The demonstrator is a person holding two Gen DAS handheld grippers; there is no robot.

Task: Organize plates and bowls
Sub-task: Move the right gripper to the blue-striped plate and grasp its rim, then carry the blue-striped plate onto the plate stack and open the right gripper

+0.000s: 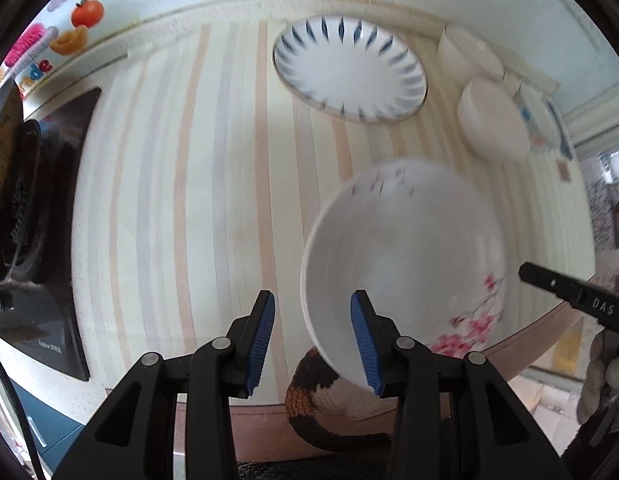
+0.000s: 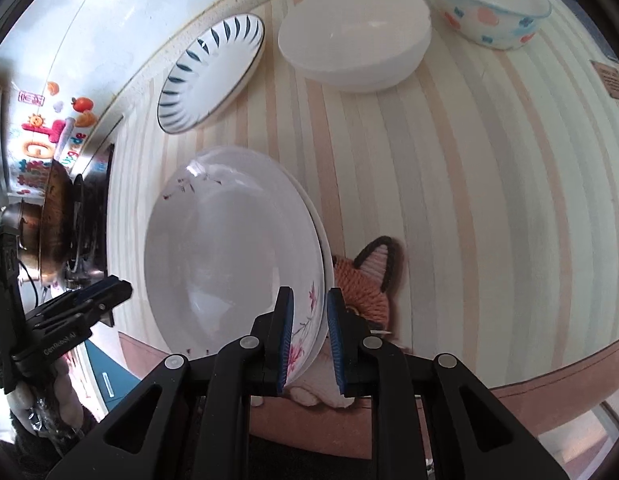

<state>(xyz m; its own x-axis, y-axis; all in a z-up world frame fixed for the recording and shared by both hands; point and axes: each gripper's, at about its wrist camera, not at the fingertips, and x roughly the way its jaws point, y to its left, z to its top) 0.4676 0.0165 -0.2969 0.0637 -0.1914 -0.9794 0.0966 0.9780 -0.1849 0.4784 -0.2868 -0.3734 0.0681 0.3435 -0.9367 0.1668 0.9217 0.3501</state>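
A white plate with pink blossoms [image 2: 229, 256] is tilted up on its edge above the striped table [image 2: 489, 200]; my right gripper [image 2: 309, 340] is shut on its near rim. The same plate [image 1: 405, 256] shows in the left wrist view, just right of my left gripper [image 1: 312, 344], which is open and empty. A blue-striped plate [image 1: 349, 68] lies at the back of the table and also shows in the right wrist view [image 2: 213, 76]. White bowls [image 1: 493, 120] stand at the back right; one white bowl [image 2: 353, 36] shows in the right wrist view.
A knitted fox mat [image 2: 365, 280] lies under the lifted plate near the front edge. A dotted glass bowl [image 2: 489, 8] stands at the far right. A stove with a pan [image 2: 57, 216] is left of the table. The other gripper [image 2: 73, 312] is at the left.
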